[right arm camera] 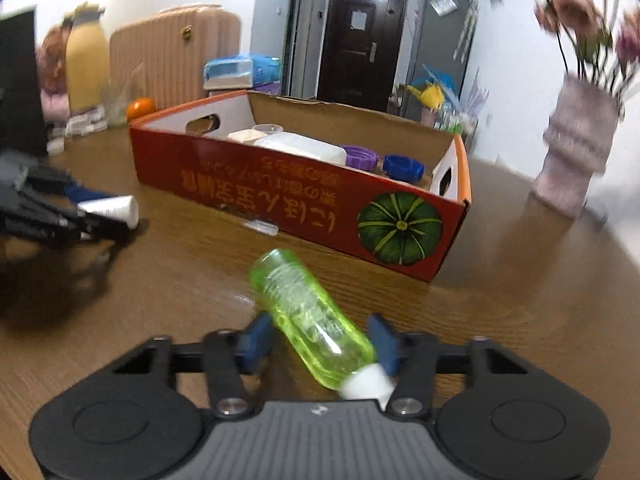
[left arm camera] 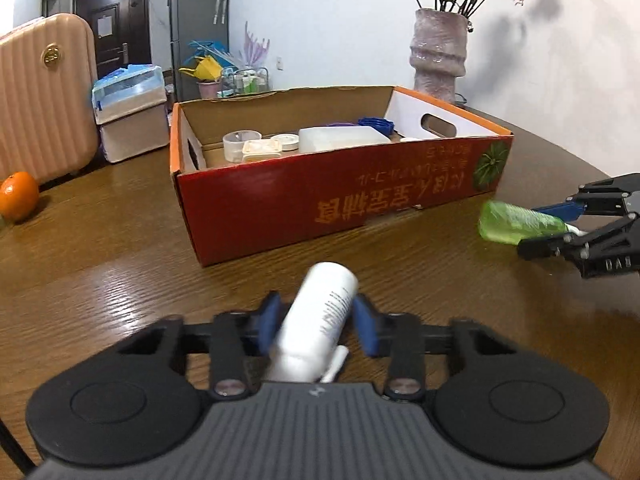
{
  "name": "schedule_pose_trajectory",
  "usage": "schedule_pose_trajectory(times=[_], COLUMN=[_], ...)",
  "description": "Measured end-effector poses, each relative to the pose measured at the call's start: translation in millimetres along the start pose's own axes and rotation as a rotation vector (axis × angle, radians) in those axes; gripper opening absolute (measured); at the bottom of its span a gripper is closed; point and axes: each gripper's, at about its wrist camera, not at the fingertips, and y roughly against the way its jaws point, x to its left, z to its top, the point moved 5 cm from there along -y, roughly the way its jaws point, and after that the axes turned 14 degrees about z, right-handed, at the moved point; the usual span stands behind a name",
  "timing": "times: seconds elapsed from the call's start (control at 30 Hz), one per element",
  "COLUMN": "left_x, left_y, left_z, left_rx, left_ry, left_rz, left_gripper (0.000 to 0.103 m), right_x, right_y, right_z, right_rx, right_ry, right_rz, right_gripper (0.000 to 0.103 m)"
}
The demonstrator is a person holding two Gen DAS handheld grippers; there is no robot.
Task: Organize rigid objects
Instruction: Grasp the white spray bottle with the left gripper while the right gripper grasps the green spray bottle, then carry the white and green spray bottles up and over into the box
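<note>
Rigid objects partly sorted: several white tubs and coloured lids lie in the red cardboard box (left arm camera: 340, 208) on the wooden counter (left arm camera: 100, 264). Left tongs (left arm camera: 316, 318) clamp a white plastic bottle (left arm camera: 320, 320); right tongs (right arm camera: 320, 340) clamp a translucent green bottle (right arm camera: 308, 312); both remain unboxed.

This is a lived-in home. A pink ribbed suitcase (left arm camera: 44, 96) stands at the left beside a dark entry door (left arm camera: 114, 36) and a grey refrigerator (left arm camera: 200, 28). A vase (left arm camera: 438, 56) of dried roses sits on the wooden counter (left arm camera: 100, 248) at upper right, with an orange (left arm camera: 18, 196) at the left edge.
</note>
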Motion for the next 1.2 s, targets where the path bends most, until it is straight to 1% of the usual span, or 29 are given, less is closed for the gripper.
schedule_pose_trajectory(times=[0.03,0.07,0.1,0.17,0.3,0.4,0.5,0.57,0.67,0.77,0.97,1.07,1.13,1.2], left_x=[0.1,-0.1,-0.1,0.0,0.5,-1.3,-3.5,-5.8,-13.9,-23.3,-40.2,-42.9,-44.7,-47.1], left_y=[1.1,1.0,0.6,0.4,0.4,3.3,12.5,25.9,52.7,78.3,136.7,166.0,186.3,204.9], left_z=[-0.6,-0.3,0.4,0.1,0.7,-1.0,-4.2,-5.9,-8.1,-15.3,-37.4,-47.8,-53.7,-58.1], left_rx=[-0.001,0.0,-0.001,-0.008,-0.005,-0.008,-0.003,-0.022,-0.072,-0.082,-0.124,-0.146,-0.168,-0.197], left_ry=[-0.002,0.002,0.007,0.017,0.038,0.038,0.065,0.089,0.109,0.142,0.172,0.197,0.203,0.201], left_rz=[-0.009,-0.012,-0.011,-0.008,0.003,0.036,0.073,0.084,0.1,0.082,0.069,0.06,0.064,0.071], left_gripper=[0.028,0.028,0.028,0.028,0.028,0.028,0.028,0.028,0.028,0.028,0.028,0.028,0.028,0.028], right_x=[-4.6,-10.1,-13.7,-17.2,-17.6,-20.0,-17.6,-13.2,2.2,23.2,65.7,84.5,97.2,109.4], right_y=[-1.5,-2.6,-3.3,-5.8,-5.5,-4.4,3.9,13.4,31.9,52.7,87.0,103.7,119.1,132.4], right_z=[0.4,0.4,0.1,0.8,0.1,0.8,-4.1,-9.0,-17.4,-26.9,-50.3,-60.0,-65.7,-68.8], right_rx=[-0.009,-0.025,-0.04,-0.052,-0.067,-0.07,-0.08,-0.09,-0.108,-0.119,-0.143,-0.186,-0.24,-0.287], right_ry=[-0.027,-0.069,-0.088,-0.085,-0.084,-0.1,-0.118,-0.133,-0.134,-0.123,-0.131,-0.152,-0.181,-0.19], right_rz=[0.017,0.038,0.041,0.015,0.002,-0.022,-0.033,-0.033,-0.035,-0.024,-0.012,0.007,0.021,0.01], right_gripper=[0.039,0.035,0.031,0.031,0.03,0.03,0.03,0.03,0.03,0.03,0.03,0.03,0.03,0.03])
